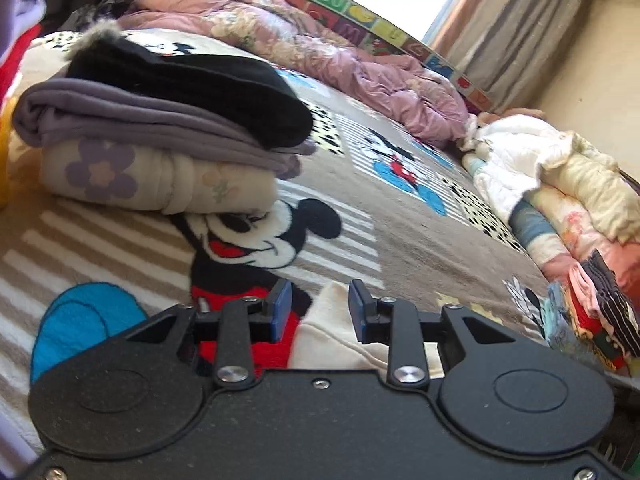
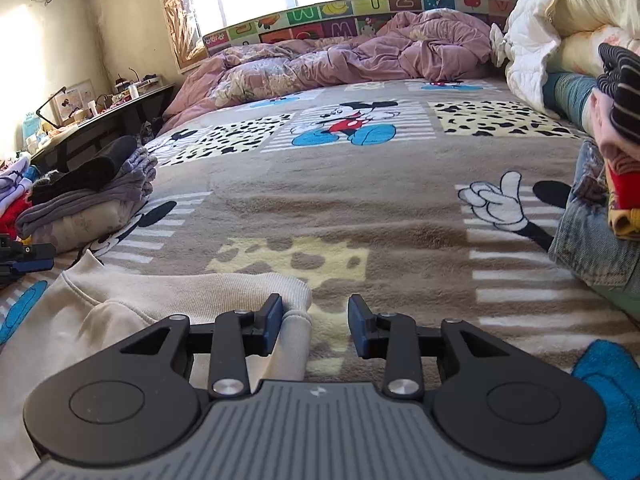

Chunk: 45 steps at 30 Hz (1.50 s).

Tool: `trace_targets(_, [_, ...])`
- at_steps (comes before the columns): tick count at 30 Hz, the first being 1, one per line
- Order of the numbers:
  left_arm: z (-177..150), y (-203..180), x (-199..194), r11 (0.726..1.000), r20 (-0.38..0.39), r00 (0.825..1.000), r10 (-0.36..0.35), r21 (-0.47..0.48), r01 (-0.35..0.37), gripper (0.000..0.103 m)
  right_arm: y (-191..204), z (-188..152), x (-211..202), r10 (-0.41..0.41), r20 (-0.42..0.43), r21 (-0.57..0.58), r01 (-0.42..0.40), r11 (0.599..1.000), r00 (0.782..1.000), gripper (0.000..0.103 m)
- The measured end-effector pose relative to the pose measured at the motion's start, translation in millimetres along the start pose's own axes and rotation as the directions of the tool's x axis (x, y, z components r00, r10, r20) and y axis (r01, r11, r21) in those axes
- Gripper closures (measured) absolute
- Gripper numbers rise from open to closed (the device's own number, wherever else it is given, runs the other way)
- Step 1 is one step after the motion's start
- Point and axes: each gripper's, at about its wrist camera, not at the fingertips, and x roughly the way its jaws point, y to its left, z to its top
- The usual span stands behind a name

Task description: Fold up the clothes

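We see a cream knitted sweatshirt (image 2: 120, 304) lying flat at the near edge of the brown fleece cartoon-mouse blanket (image 2: 340, 184). Our left gripper (image 1: 320, 308) and right gripper (image 2: 314, 322) stand over its cloth with jaws released, pressing nothing. A folded stack of grey and black clothes (image 1: 160, 120) sits towards the blanket's left edge.

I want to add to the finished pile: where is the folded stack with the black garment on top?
The folded stack sits on the cartoon blanket at upper left in the left wrist view, at the bed's left edge.
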Motion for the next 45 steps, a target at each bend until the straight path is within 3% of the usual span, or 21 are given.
trace_targets(2, [-2.1, -11.4, 4.3, 0.998, -0.018, 0.999, -0.031, 0.055, 0.032, 0.074, 2.0, 1.3, -1.5, -0.019, 0.011, -0.021, 0.019, 1.0, 1.0, 0.067])
trace_targets(6, [-13.2, -12.9, 28.3, 0.984, -0.094, 0.986, 0.14, 0.124, -0.128, 0.074, -1.7, 0.1, 1.8, -0.007, -0.001, -0.017, 0.007, 1.0, 1.0, 0.067])
trace_targets(10, [-11.0, 2.4, 24.6, 0.984, -0.068, 0.984, 0.167, 0.072, -0.162, 0.073, 3.2, -2.8, 7.4, -0.014, -0.04, -0.055, 0.012, 0.998, 0.999, 0.067])
trace_targets(16, [-4.8, 1.0, 8.2, 0.991, -0.028, 0.993, 0.118, 0.068, -0.116, 0.073, 2.2, 1.8, -1.8, 0.024, -0.015, -0.027, -0.025, 0.999, 1.0, 0.067])
trace_targets(23, [-8.4, -11.4, 14.0, 0.988, -0.042, 0.993, 0.107, 0.114, -0.102, 0.069, 0.3, 1.1, -3.0, 0.036, -0.031, -0.015, -0.037, 0.999, 0.999, 0.067])
trace_targets(25, [-10.0, -13.6, 14.4, 0.988, -0.044, 0.994, 0.102, 0.119, -0.096, 0.06, -4.5, 2.7, -12.0, 0.04, -0.015, 0.009, -0.039, 0.999, 0.999, 0.067])
trace_targets(29, [-16.3, -28.9, 10.8, 0.987, -0.042, 0.996, 0.073, 0.15, -0.066, 0.06, -20.8, 1.1, -38.0, 0.034, 0.015, 0.063, -0.035, 0.997, 0.999, 0.066])
trace_targets(34, [-28.3, -56.9, 6.5, 0.98, -0.038, 0.999, 0.025, 0.2, -0.017, 0.059, -57.7, -18.8, -95.4, -0.052, 0.065, 0.17, 0.041, 0.985, 0.997, 0.061])
trace_targets(39, [-42.2, -84.3, 1.3, 0.968, -0.044, 0.999, -0.015, 0.248, 0.025, 0.059, -111.5, -50.8, -160.9, -0.217, 0.127, 0.345, 0.162, 0.924, 0.968, 0.055])
trace_targets(41, [-48.5, -93.6, -2.7, 0.963, -0.043, 0.999, -0.024, 0.268, 0.035, 0.059, -131.8, -69.1, -188.7, -0.28, 0.148, 0.437, 0.191, 0.879, 0.949, 0.044])
trace_targets(45, [-61.3, -108.8, -13.4, 0.958, -0.047, 0.998, -0.046, 0.282, 0.058, 0.058, -171.5, -119.4, -216.7, -0.274, 0.146, 0.639, 0.121, 0.76, 0.951, 0.041])
